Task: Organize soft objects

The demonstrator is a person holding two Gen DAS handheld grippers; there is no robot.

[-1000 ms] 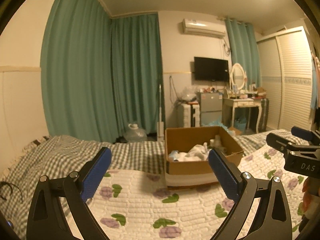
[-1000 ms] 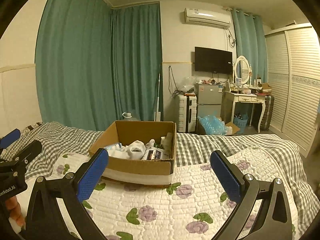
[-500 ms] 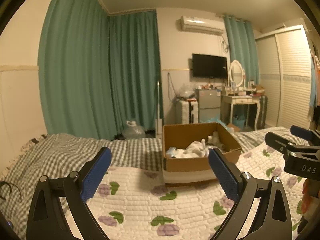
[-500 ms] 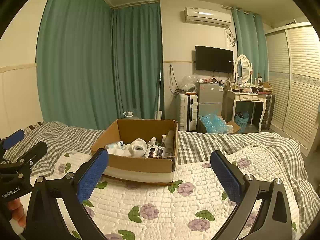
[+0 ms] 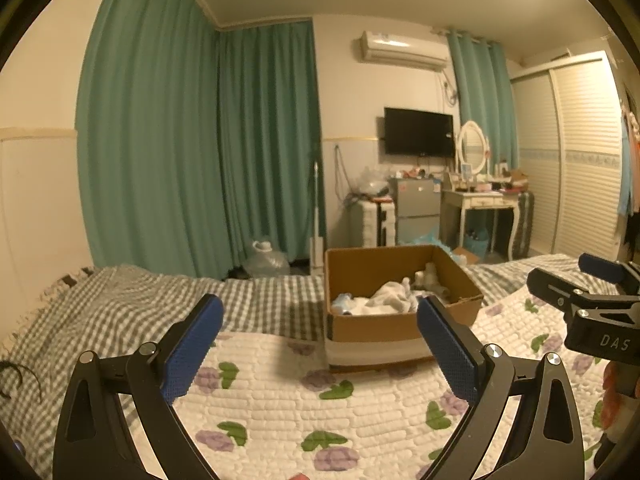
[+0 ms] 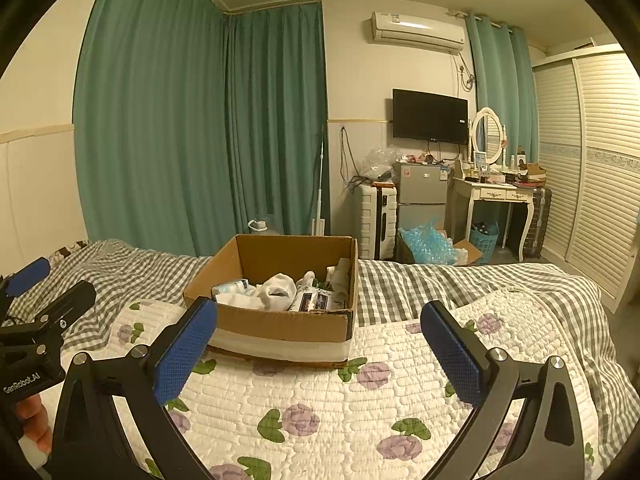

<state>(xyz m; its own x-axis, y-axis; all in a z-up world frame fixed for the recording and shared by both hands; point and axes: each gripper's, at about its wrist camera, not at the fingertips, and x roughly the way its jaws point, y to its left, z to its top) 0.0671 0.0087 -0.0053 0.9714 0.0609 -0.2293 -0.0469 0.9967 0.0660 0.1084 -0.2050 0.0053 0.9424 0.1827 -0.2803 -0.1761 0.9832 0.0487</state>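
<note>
Now left gripper (image 5: pixel 320 344) spread wide, holding nothing; right gripper (image 6: pixel 319 340) likewise; cardboard box (image 6: pixel 280 322) ahead, untouched.

The left wrist view looks low across the bed (image 5: pixel 280 392) between its own tongs (image 5: pixel 318 350), toward the cardboard box (image 5: pixel 376 330) ahead and slightly right; the right wrist view faces likewise, box (image 6: pixel 280 324) slightly left and nearer; both share box, quilt, curtains (image 6: pixel 200 120), television (image 6: pixel 430 116).
</note>
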